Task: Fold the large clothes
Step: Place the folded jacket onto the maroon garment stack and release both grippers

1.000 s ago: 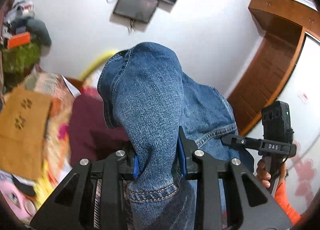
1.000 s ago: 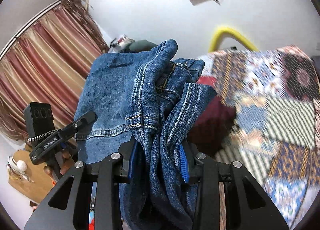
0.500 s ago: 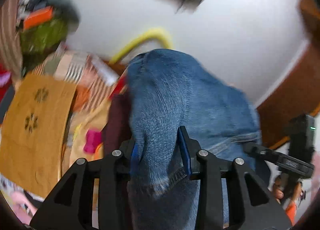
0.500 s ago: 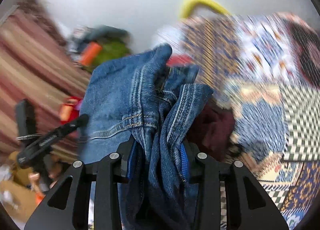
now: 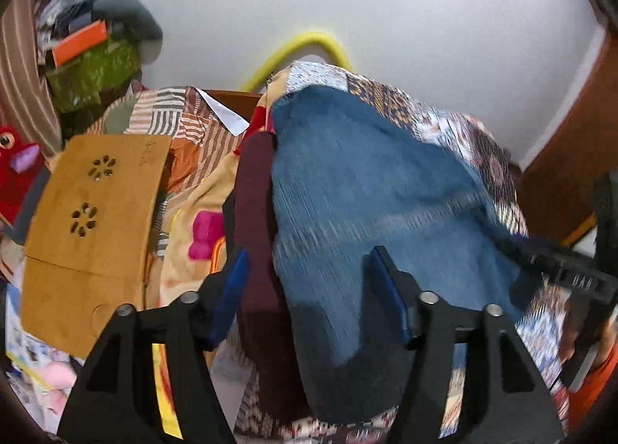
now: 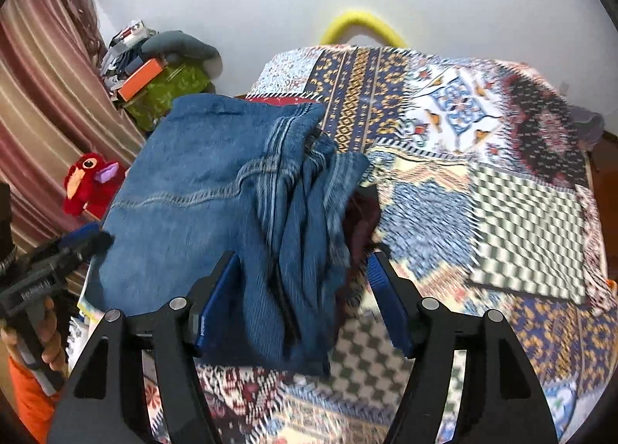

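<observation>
The blue jeans (image 5: pixel 363 220) lie in a folded bundle on the patchwork bedspread (image 6: pixel 502 181), partly over a maroon garment (image 5: pixel 255 220). They also show in the right wrist view (image 6: pixel 216 189), with bunched folds at their right edge. My left gripper (image 5: pixel 309 274) is open, its blue pads spread on either side of the maroon cloth and jeans, holding nothing. My right gripper (image 6: pixel 301 274) is open over the near end of the jeans. The other gripper shows at the edge of each view, the right one (image 5: pixel 571 282) and the left one (image 6: pixel 46 274).
A brown wooden lap board (image 5: pixel 89 224) lies left of the clothes on a striped blanket. A red plush bird (image 6: pixel 90 181), a pile of green and orange things (image 6: pixel 158 81) and a striped curtain (image 6: pixel 42 69) stand at the left. A yellow tube (image 6: pixel 363 25) arches behind the bed.
Both grippers were shut on the jeans held up in the air. They came down toward the bed and opened, and the jeans now lie on the bedspread.
</observation>
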### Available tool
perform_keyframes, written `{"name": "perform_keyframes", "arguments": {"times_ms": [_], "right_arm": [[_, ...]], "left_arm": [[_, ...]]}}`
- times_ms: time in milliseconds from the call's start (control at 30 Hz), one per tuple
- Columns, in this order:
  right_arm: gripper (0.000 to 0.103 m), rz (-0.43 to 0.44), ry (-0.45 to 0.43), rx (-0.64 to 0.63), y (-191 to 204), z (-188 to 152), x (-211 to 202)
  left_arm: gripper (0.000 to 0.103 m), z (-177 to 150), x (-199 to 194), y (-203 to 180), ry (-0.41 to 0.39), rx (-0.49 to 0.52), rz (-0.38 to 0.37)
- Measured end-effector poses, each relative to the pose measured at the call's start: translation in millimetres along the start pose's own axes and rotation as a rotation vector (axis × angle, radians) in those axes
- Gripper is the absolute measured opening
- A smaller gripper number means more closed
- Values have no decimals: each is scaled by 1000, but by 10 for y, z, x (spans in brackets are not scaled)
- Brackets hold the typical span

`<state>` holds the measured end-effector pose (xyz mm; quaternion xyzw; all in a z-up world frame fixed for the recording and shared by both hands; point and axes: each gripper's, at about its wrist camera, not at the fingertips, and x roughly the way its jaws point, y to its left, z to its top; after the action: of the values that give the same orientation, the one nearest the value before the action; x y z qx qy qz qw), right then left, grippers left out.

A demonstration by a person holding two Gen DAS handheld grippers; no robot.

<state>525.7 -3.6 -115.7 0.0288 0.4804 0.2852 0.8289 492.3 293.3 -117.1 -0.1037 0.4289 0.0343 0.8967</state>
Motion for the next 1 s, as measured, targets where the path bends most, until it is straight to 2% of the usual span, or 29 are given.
{"name": "perform_keyframes", "arguments": {"times_ms": [167, 367, 567, 733, 800, 933, 1000], "right_arm": [[65, 54, -59, 35, 27, -253, -472], [65, 63, -257, -96, 472, -503, -1451], [65, 42, -479, -215, 859, -841, -2356], [65, 48, -646, -238, 1019, -1201, -2905], [65, 49, -688, -248, 1054, -1321, -3014], [65, 51, -758, -253, 1101, -1534, -3113], [65, 44, -771, -257, 1114, -1596, -3088]], "left_arm": [[65, -405, -370, -235, -14, 47, 58], [65, -605, -1201, -571, -140, 74, 69], [65, -823, -2231, -980, -368, 126, 75], [65, -1216, -3004, -1311, -596, 173, 102], [65, -1403, -3231, -1401, -675, 171, 107], [65, -1725, -3501, -1516, -775, 169, 91], [65, -1876, -3589, -1568, -820, 173, 111]]}}
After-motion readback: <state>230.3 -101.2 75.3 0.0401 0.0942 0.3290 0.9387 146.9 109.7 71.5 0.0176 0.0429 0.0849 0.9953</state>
